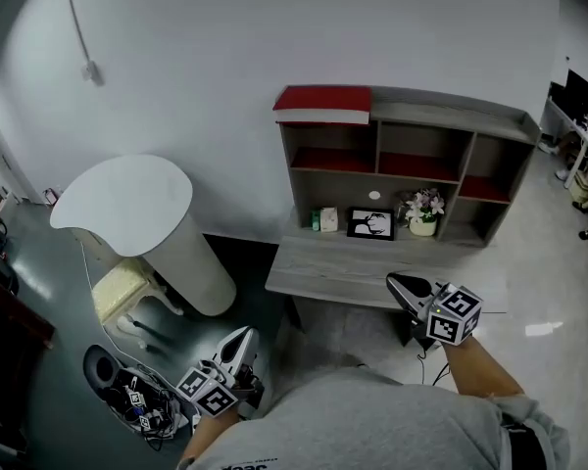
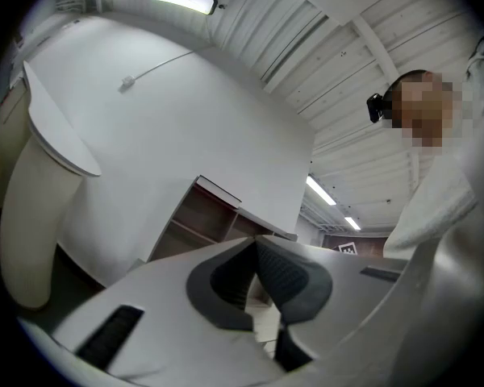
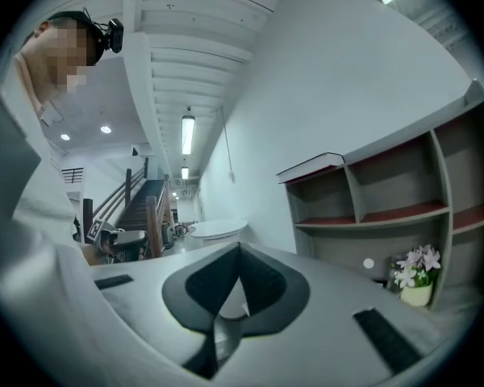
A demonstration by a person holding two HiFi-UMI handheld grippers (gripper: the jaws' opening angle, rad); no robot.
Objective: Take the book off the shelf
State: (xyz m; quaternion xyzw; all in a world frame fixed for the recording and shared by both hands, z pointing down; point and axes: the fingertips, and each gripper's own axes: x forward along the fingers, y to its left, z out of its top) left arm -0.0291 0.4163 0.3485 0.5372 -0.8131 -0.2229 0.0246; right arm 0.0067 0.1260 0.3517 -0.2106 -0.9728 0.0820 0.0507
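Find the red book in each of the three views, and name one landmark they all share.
Head view: the red book lies on the shelf's top, left end, above centre.
Left gripper view: the red book is probably the thin slab on the shelf's top, near centre.
Right gripper view: the red book tops the shelf's left end, right of centre.
Shared landmark: the white round table.

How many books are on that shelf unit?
1: a red book lies flat on top of the shelf unit, at its left end. The red inside the compartments looks like shelf boards, not books, though I can't be sure.
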